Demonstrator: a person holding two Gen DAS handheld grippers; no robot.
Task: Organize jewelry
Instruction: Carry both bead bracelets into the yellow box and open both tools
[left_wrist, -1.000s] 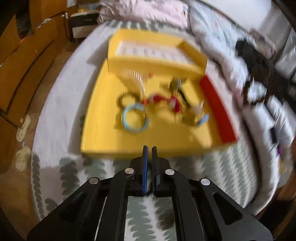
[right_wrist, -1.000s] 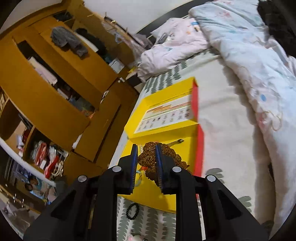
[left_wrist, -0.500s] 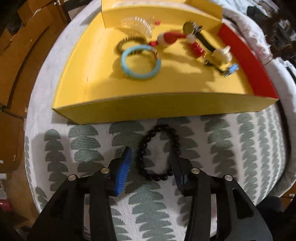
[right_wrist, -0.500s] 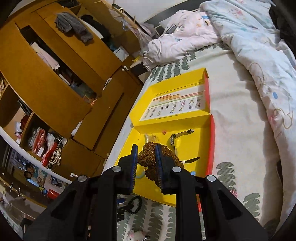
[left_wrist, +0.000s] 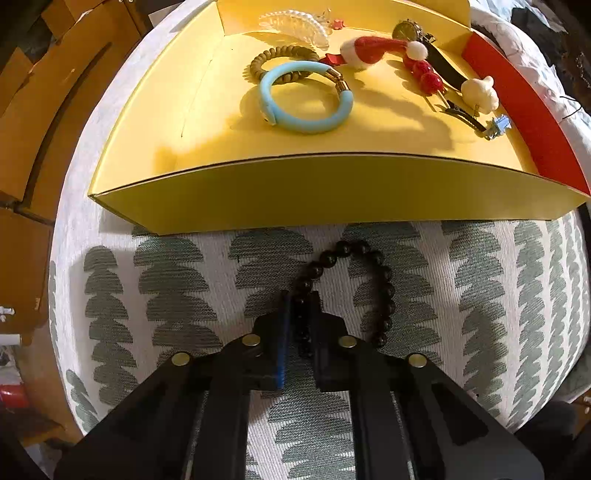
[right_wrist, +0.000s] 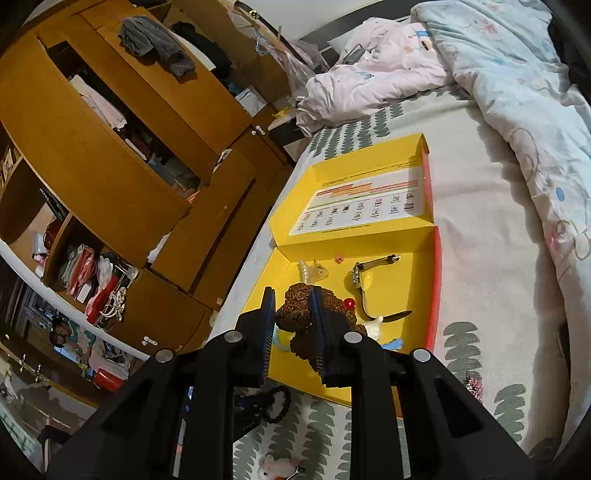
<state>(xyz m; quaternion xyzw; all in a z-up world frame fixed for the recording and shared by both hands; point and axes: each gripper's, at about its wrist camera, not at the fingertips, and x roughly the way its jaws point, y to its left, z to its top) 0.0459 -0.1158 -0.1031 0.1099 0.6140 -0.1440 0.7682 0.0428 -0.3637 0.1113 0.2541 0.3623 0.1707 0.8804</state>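
Left gripper (left_wrist: 298, 295) has dropped, fingers closing on black bracelet (left_wrist: 382, 291).

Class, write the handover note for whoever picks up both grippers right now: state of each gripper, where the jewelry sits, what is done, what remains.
Left gripper: jaws have just closed on the black round-bead bracelet, which lies on the leaf-patterned bedspread in front of the yellow cardboard box.
Right gripper: shut on the knobbly brown seed-bead bracelet, held above the box.
Done: the light-blue bangle, olive bead bracelet, black-strap watch and hair clips are in the box.
Left: lift the black bracelet in, drop the brown one in. A small pink trinket on the bedspread may also belong.
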